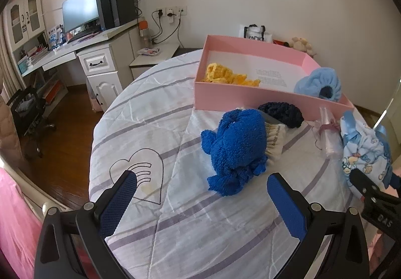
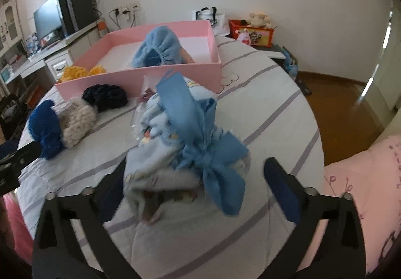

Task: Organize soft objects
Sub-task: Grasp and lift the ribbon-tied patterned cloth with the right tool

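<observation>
Our right tool (image 2: 193, 183) stands wide open, its jaws straddling the pale blue printed bundle (image 2: 175, 153) without pressing it; the bundle lies on the bed (image 2: 263, 108), its long axis running toward 12 o'clock, where the pink box (image 2: 140, 76) waits. Our left tool (image 1: 200, 201) is also wide and empty, with the royal blue knit piece (image 1: 235, 146) just ahead at 12 o'clock.

Soft daylight, fisheye-warped edges, right view motion-blurred.
</observation>
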Motion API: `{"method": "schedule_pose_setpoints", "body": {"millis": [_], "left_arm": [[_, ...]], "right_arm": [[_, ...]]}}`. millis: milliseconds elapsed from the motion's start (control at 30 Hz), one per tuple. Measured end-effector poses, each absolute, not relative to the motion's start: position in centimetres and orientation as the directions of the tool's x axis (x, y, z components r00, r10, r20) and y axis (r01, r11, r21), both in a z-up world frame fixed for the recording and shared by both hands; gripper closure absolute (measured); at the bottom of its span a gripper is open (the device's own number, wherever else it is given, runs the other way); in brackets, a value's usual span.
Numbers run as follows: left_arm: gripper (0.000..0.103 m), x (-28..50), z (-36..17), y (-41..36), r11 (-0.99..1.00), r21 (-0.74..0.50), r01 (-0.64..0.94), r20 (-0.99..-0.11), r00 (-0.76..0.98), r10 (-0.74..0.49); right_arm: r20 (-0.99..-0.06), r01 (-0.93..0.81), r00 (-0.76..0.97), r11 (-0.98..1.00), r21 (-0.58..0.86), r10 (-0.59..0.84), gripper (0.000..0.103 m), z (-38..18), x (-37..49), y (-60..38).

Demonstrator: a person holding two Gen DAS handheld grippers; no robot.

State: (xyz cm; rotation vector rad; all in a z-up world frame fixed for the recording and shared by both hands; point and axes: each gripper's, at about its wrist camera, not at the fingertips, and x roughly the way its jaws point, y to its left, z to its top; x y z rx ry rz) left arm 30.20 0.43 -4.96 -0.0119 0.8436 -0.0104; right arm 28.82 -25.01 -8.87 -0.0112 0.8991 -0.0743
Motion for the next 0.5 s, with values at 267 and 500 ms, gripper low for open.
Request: {"method": "schedule_pose_setpoints", "body": {"millis": [267, 500], "left_arm": [[0.0, 31.2, -5.4, 0.2, 1.0, -0.022, 0.002, -0.757, 0.653, -0.018], [0.0, 31.4, -5.1, 0.4, 0.999, -0.042, 0.003, -0.745, 0.666, -0.033]], "right_arm": [[-0.771, 0.045, 0.633, 0.998, -0.053, -0.07, 0.014, -9.6, 30.3, -24.1], [-0.724, 0.094, 0.686, 0.995, -0.017, -0.078, 0.022, -7.1, 28.4, -26.1]]}}
